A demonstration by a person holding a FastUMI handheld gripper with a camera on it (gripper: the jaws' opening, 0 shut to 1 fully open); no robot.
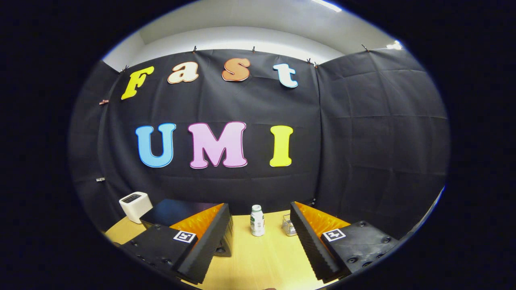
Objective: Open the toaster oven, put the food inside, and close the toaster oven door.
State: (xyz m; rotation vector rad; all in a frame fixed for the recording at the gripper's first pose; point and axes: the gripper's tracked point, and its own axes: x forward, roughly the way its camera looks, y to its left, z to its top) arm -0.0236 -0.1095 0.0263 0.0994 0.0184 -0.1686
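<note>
Gripper (258, 245) spread wide, empty, above the table (258, 266). Toaster oven (177, 211) behind one finger: likely rigid, heavy; take the door handle, hidden here.

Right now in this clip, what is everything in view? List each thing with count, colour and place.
table: one, light wood, under the fingers.
bottle: one, white with a green label, upright on the table, beyond the fingers, between them.
wire basket: one, metal, right of the bottle, partly behind the right finger.
toaster oven: one, black, behind the left finger; door state cannot be told.
toaster: one, white, beside the oven at the far left.
gripper: one, fingers open, holding nothing.
</note>
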